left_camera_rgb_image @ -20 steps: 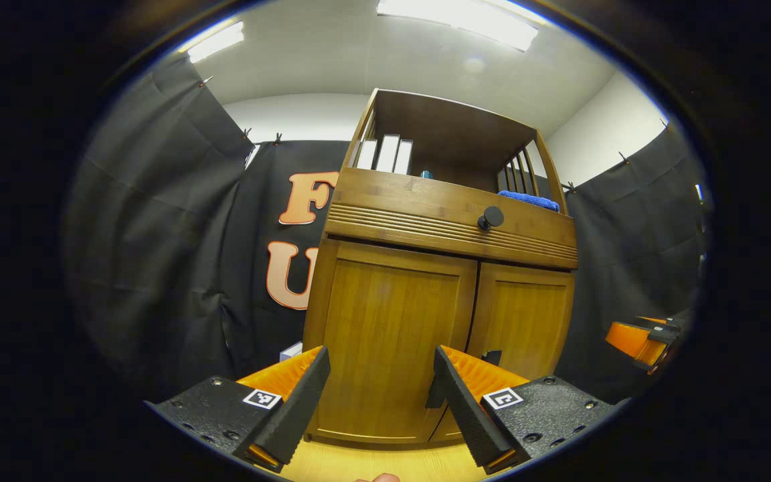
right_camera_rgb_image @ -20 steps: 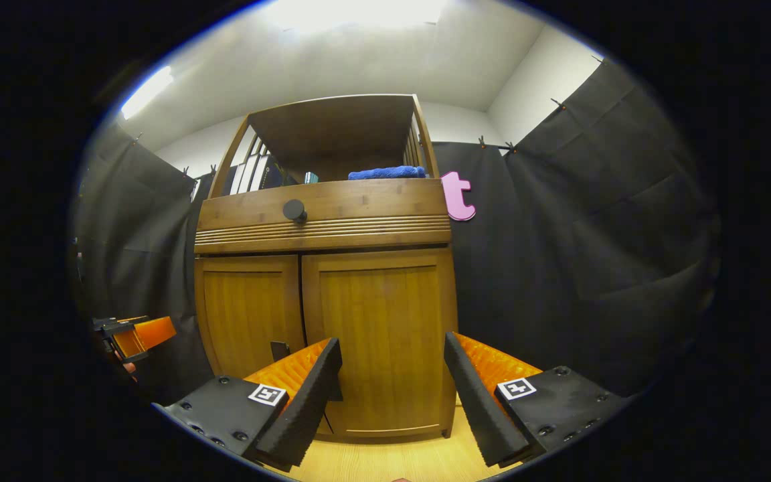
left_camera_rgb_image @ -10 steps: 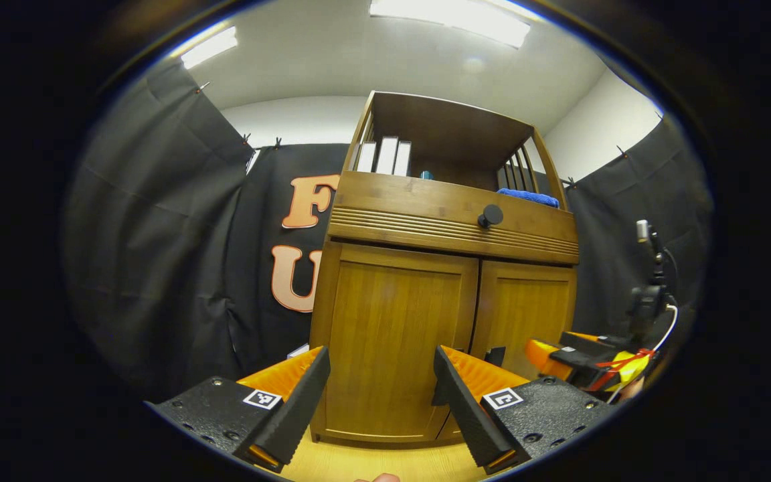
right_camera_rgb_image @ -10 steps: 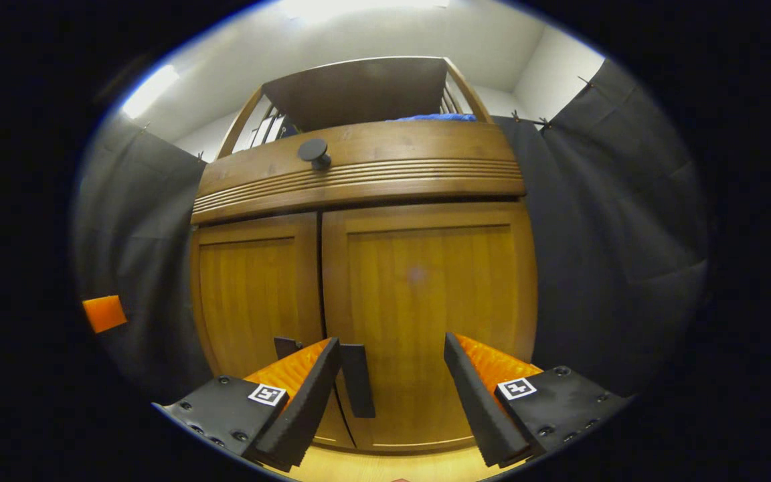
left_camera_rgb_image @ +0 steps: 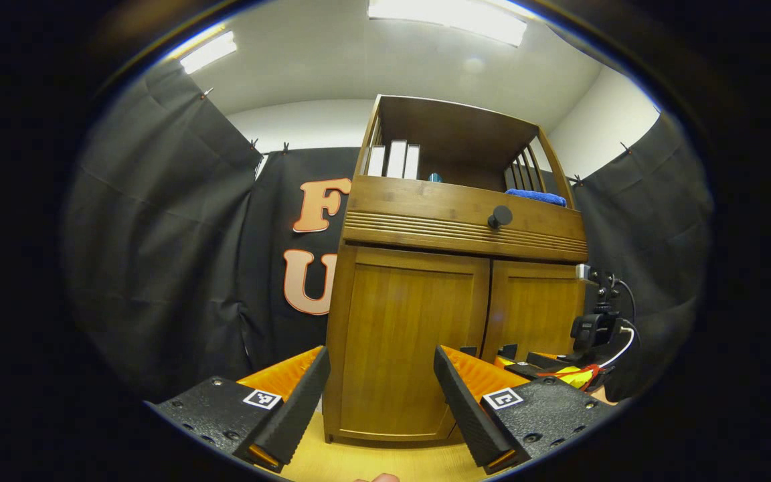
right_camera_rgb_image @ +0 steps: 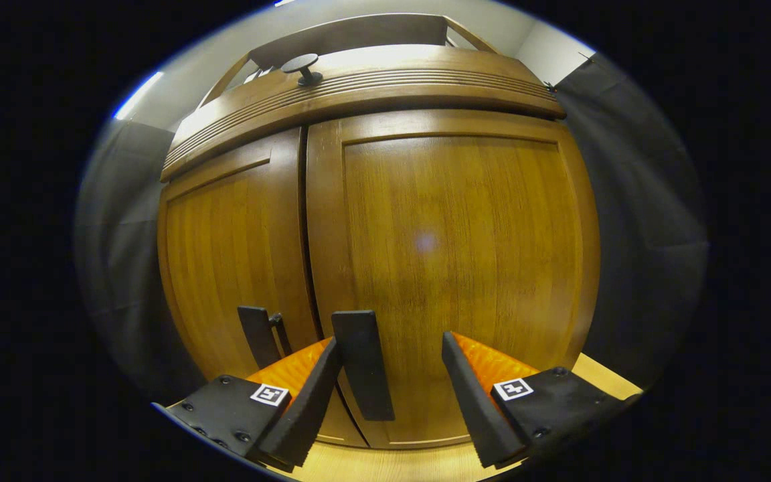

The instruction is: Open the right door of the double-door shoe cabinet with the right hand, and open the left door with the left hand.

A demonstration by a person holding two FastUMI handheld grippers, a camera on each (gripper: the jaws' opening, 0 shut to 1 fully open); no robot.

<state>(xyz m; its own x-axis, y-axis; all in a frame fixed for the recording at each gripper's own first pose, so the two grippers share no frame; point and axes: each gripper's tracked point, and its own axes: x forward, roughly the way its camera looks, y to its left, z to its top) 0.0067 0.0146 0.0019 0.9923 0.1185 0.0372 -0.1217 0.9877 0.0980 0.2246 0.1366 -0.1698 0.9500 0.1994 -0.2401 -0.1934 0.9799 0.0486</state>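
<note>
The wooden shoe cabinet stands in front of me with both doors shut. In the right gripper view the right door [right_camera_rgb_image: 452, 248] looms close, and its dark upright handle [right_camera_rgb_image: 362, 361] stands between the fingers of my right gripper [right_camera_rgb_image: 392, 345], close beside the left finger. That gripper is open. The left door [right_camera_rgb_image: 231, 248] carries its own dark handle [right_camera_rgb_image: 255, 331]. In the left gripper view my left gripper [left_camera_rgb_image: 381, 355] is open, some way off from the left door [left_camera_rgb_image: 405, 348]. The right gripper [left_camera_rgb_image: 546, 365] shows low at the right door [left_camera_rgb_image: 533, 314].
A drawer with a round dark knob [left_camera_rgb_image: 499, 216] runs above the doors. The open shelf on top holds white books [left_camera_rgb_image: 395, 159] and a blue cloth [left_camera_rgb_image: 536, 196]. Black curtains hang on both sides. The floor [left_camera_rgb_image: 385, 462] is light wood.
My right gripper has moved in close to the right door until its handle stands between the fingers. The left gripper has shifted only slightly. Both doors stay shut.
</note>
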